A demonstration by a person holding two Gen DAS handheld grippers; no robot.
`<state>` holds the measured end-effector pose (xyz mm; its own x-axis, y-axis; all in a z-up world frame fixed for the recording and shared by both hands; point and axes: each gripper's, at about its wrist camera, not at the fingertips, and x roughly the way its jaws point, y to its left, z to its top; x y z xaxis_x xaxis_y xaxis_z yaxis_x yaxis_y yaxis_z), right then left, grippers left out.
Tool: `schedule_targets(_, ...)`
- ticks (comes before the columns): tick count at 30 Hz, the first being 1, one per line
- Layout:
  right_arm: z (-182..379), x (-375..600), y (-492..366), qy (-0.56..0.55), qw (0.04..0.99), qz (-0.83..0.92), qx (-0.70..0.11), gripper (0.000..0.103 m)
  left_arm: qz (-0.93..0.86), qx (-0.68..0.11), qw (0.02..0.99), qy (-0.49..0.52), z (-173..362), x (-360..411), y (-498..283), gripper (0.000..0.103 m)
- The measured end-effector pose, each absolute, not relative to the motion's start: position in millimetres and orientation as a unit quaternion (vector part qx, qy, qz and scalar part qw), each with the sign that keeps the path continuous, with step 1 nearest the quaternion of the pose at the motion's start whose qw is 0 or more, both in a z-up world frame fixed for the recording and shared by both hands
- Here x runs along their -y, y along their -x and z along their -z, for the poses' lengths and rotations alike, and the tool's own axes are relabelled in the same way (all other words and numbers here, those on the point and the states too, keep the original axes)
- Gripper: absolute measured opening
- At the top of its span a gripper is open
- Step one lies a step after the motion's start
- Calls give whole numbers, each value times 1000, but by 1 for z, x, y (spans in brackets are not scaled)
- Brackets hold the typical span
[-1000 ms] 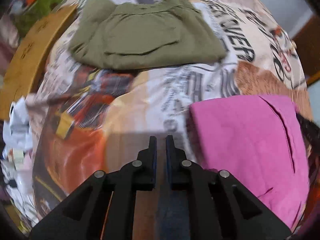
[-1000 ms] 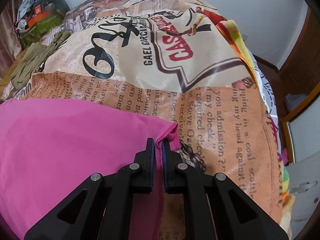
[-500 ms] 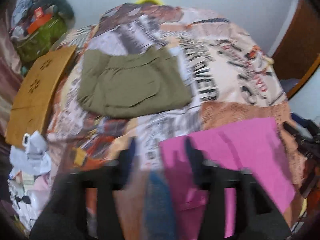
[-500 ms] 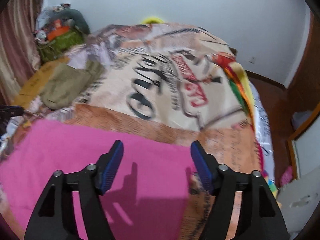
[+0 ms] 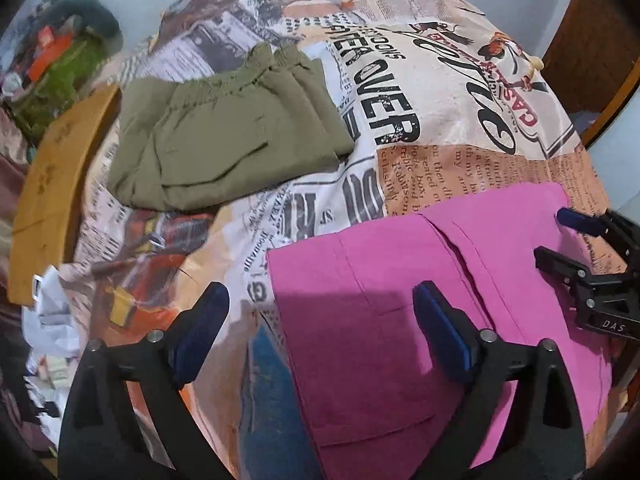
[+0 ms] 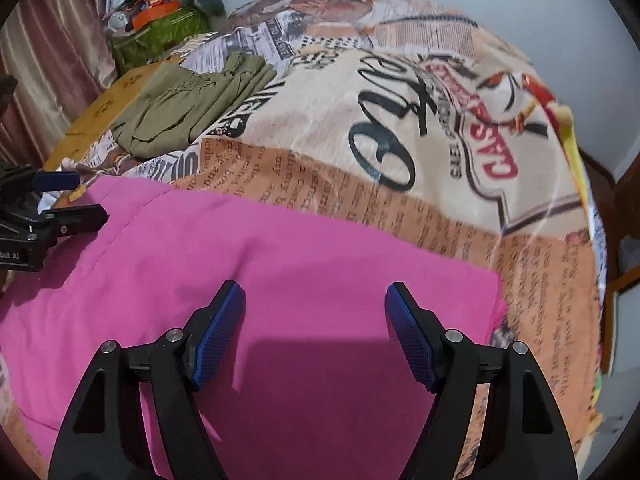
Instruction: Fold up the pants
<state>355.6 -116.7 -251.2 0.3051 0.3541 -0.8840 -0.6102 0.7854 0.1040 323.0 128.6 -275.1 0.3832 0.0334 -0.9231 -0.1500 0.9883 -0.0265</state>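
while the folded pink pants (image 6: 280, 280) lie flat on the bed (image 6: 400, 120), the left claw (image 5: 320, 332) and the right claw (image 6: 314, 332) hover above, jaws opening, gripping nothing.

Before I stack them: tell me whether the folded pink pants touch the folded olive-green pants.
Apart. The left wrist view shows a wide band of printed bedspread between the pink pants and the olive-green pants.

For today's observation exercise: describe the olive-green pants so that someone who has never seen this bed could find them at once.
Start at the bed's newspaper-print bedspread. The olive-green pants lie folded near its far left side, beside the yellow board. The other folded garment, the pink pants, is bright and nearer; these are dull green with a gathered waistband.
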Motion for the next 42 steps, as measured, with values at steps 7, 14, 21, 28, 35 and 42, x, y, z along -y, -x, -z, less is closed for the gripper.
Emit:
schedule_targets(7, 251, 128, -346, 123, 795, -301, -512, 78, -54, -550, 831, 61, 273, -129, -315, 95)
schedule_targets(14, 245, 143, -332, 118, 798, -297, -511, 80, -74, -538, 838, 44, 268, -129, -303, 95)
schedule_targets(21, 222, 151, -306, 134, 814, -297, -481, 80, -86, -529, 842, 66, 248, -137, -287, 95)
schedule_targets(28, 183, 142, -283, 115, 832, -320, -439, 80, -93, -492, 863, 61, 213, -137, -259, 95)
schedule_targets(35, 166, 126, -253, 102, 831, -348, -422, 80, -85, -472, 876, 39, 195, -121, -225, 95)
schedule_targets(42, 171, 127, -228, 92, 824, -353, -434, 80, -46, -500, 862, 74, 202, -105, -201, 95)
